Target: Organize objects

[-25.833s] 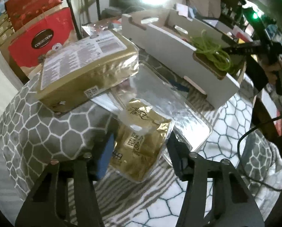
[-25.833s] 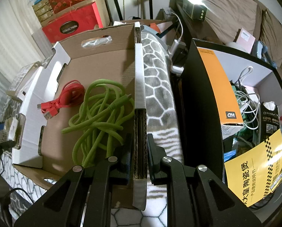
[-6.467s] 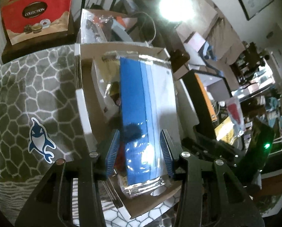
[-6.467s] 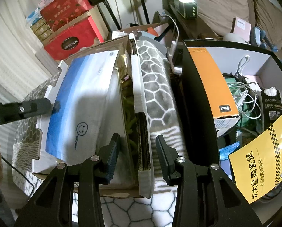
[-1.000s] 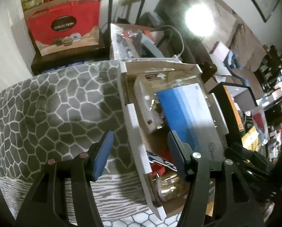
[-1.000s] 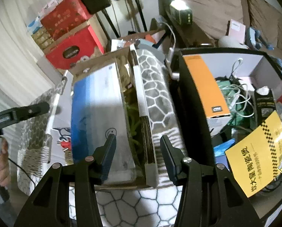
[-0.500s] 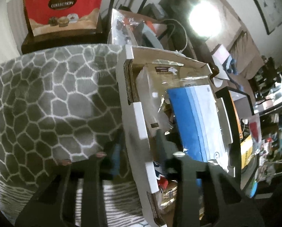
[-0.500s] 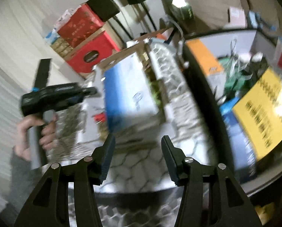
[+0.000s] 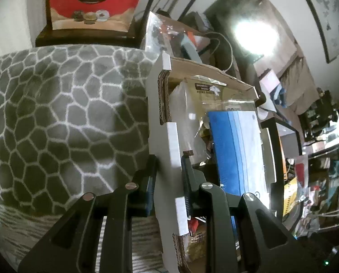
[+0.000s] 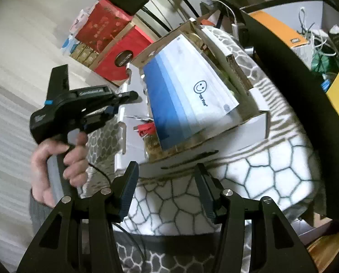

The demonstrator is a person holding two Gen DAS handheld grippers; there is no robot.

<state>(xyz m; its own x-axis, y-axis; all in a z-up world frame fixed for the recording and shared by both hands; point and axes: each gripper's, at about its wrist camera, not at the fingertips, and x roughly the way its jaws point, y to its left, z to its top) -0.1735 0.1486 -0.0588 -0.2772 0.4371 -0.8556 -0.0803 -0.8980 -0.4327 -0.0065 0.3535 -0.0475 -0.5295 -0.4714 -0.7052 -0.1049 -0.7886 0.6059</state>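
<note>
The left gripper (image 9: 168, 177) is clamped on the white side wall of the cardboard box (image 9: 169, 141), low in the centre of the left wrist view: one blue-padded finger sits outside the wall against the grey honeycomb blanket (image 9: 55, 118), the other inside the box. It points steeply down along that wall.

From the right wrist view the same tool appears at the left of the frame, a black pistol-shaped body gripped from below by the person's left hand (image 10: 60, 159), fingers wrapped round the handle, a grey sleeve showing at the wrist. Its nose reaches rightward to the box's near left wall.

The box itself sits on the blanket in the middle of that frame, tilted in the picture. Lying on top of its contents is a blue-and-white pack (image 10: 187, 95) with a smiley face printed on it; a red cable (image 10: 146, 127) and a gold packet (image 10: 153, 145) peek out below its lower edge.

The right gripper (image 10: 167, 188) hangs at the bottom centre of its own view, angled down toward the blanket just short of the box's near wall. Its jaws stand apart with nothing between them, touching neither box nor blanket.

A red gift box (image 9: 92, 2) marked "COLLECTION" stands at the upper left of the left wrist view.
</note>
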